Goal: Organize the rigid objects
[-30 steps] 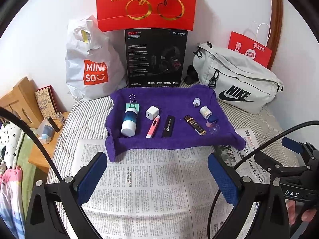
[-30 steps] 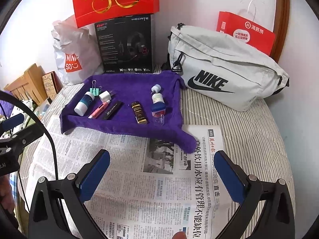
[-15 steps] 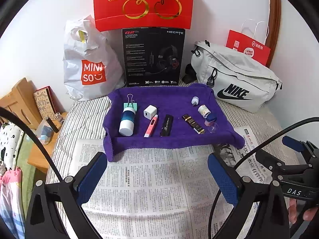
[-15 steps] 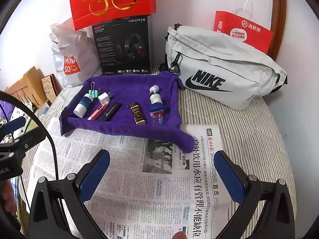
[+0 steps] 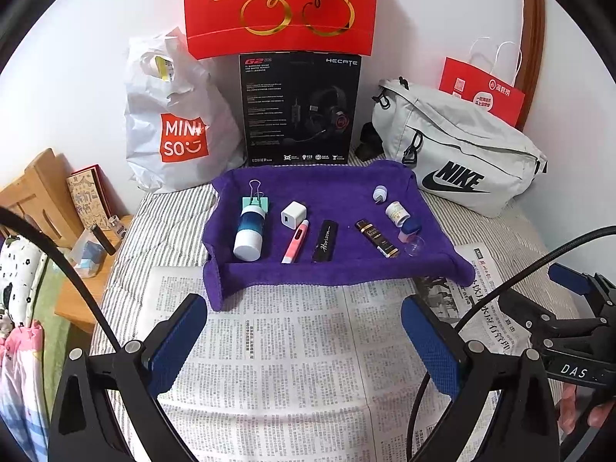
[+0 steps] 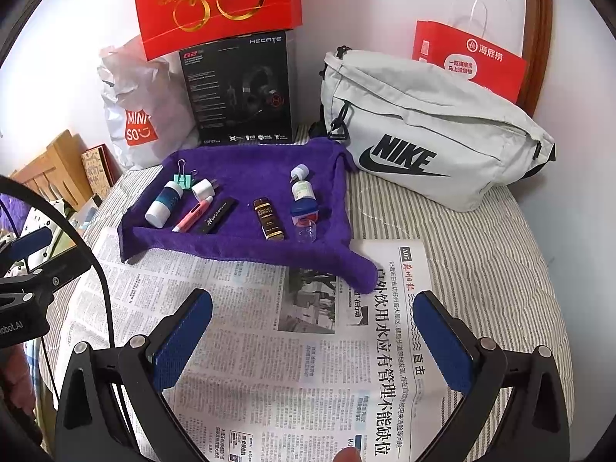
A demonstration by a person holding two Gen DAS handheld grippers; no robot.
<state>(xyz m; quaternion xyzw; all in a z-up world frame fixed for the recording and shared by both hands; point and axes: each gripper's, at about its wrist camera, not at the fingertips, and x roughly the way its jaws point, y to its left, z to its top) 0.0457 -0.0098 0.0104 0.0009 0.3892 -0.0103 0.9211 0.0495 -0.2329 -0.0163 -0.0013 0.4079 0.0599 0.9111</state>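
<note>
Both grippers were wide open and held nothing. The left gripper and the right gripper hung over the newspaper on the bed. The small things lay in a row on the purple towel, well apart from both. The round bottle could roll if it got bumped. The clear cap sat just beside the blue lid and the gold tube, so a clumsy grab there might knock a neighbour. The soft towel could bunch up too.

NIKE on grey bag, MINISO on white plastic bag, HECATE G2 on black box, Cherries on red gift bag
</note>
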